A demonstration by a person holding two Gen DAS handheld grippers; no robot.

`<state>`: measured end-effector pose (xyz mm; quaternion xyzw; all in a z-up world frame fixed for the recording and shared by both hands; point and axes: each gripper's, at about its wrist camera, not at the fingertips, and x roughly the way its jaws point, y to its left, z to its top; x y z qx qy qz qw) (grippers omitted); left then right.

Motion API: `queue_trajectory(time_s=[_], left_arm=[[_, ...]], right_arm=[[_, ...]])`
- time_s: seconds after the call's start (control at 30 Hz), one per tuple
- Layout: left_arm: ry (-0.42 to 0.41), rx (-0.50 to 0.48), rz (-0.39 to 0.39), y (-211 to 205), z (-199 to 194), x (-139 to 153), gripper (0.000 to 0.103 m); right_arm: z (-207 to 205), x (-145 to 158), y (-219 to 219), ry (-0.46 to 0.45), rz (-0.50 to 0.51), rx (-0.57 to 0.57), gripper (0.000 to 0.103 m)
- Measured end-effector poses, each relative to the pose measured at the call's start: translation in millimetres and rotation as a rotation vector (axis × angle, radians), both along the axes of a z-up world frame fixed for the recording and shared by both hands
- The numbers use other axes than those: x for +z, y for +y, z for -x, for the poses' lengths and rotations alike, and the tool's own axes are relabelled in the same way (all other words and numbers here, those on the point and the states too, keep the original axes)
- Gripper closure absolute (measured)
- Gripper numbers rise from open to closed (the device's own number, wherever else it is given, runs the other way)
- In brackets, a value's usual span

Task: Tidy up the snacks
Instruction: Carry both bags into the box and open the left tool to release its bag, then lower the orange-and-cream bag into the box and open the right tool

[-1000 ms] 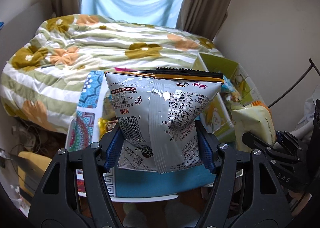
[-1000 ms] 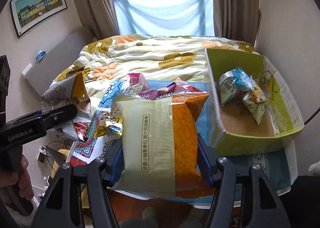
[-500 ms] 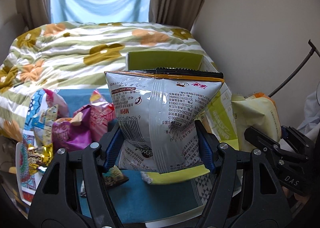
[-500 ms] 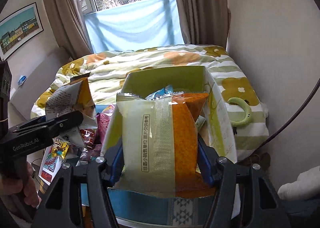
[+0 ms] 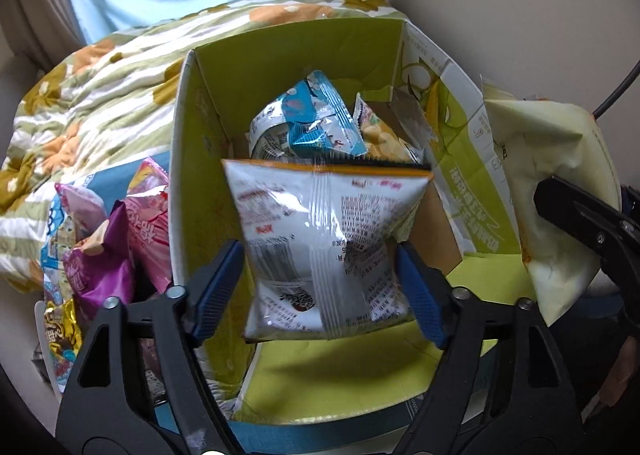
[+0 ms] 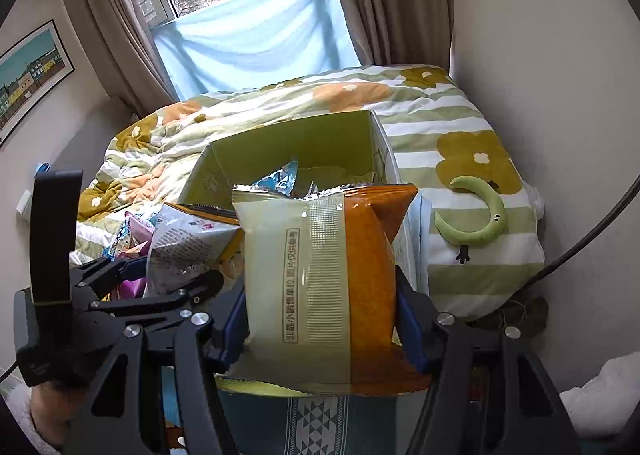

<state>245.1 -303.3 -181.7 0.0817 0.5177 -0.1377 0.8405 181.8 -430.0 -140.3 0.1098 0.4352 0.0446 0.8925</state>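
Left gripper [image 5: 320, 279]: clamped on the white snack bag [image 5: 324, 247], upright, its long axis vertical.
Green box [image 5: 200, 183]: directly ahead and below; the bag hangs over its open mouth, nearer than the right one.
Right gripper [image 6: 320, 315]: gripping the cream-and-orange bag [image 6: 320, 287], just beside the box's right wall.
Inside the box: blue packet [image 5: 308, 123].
Surface: blue mat [image 5: 320, 435], loose pink packets [image 5: 148, 215] at left.
Room: floral bed [image 6: 440, 127], curtained window.
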Motion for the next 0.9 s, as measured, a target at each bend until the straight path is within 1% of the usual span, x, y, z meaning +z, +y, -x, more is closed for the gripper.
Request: queue_trajectory(time_s=[0.03,0.07,0.13,0.27,0.43,0.57,0.67,0.83,0.9], left_arm=[[-0.012,0.000,-0.013,0,2,0,0.000],[-0.027,0.001,-0.017,1,4,1,0.000],[-0.027,-0.008,-0.019,5,8,4,0.000],[-0.053,-0.004,-0.052,18,17,15,0.000],[-0.068,0.049,0.010,47,19,30,0.000],[-0.028,0.092,0.053,66,16,24,0.000],[-0.022,0.111,0.057,77,18,22,0.000],[-0.023,0.144,0.065,92,25,19,0.000],[-0.023,0.152,0.064,95,27,18,0.000]], right_arm=[[-1,-1,0,0.003,-0.006,-0.003,0.044],[-2,-2,-1,0.006,-0.010,-0.004,0.044],[-3,-3,-1,0.009,-0.009,-0.007,0.044],[-7,-5,-1,0.015,-0.015,-0.004,0.044],[-16,-4,4,0.009,-0.028,0.038,0.044],[-29,-15,20,0.029,-0.047,0.084,0.044],[-36,-26,29,0.059,-0.060,0.087,0.044],[-39,-41,37,0.107,-0.001,0.097,0.044],[-37,-46,37,0.117,0.006,0.091,0.041]])
